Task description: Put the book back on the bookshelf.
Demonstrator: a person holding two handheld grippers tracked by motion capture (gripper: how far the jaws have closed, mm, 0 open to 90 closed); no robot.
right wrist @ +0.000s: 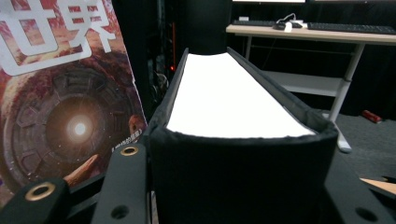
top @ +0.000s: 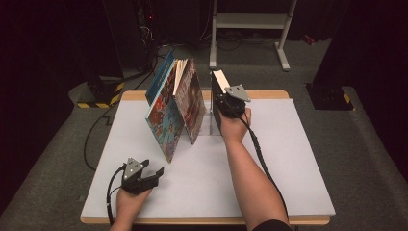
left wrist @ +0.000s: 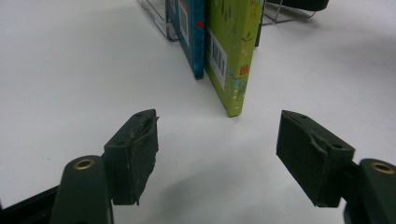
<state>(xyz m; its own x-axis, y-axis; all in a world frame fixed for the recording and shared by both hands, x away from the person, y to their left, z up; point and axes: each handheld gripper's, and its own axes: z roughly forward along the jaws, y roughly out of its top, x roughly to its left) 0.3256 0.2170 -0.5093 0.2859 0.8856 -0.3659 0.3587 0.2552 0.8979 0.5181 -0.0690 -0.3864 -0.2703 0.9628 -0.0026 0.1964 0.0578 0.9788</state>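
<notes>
Gripping a thick black book by its spine with the right gripper, upper centre of the high view, jaws clamped on either cover; held upright near the far edge of the table, just right of the leaning picture books and apart from them. Seen in the right gripper view with white page block facing up and spine toward the camera; long axis running away from the hand toward the top of the frame, page edges pointing up.

Probably standing it into the row; best done by keeping the covers squeezed evenly so the pages cannot fan; lowering the bottom edge flat onto the table before letting go; sliding it left toward the clear stand without knocking the tilted neighbours, likely to topple if bumped.

Left gripper resting at lower left of the high view, jaws wide apart and holding nothing; useful for steadying the leaning books.
</notes>
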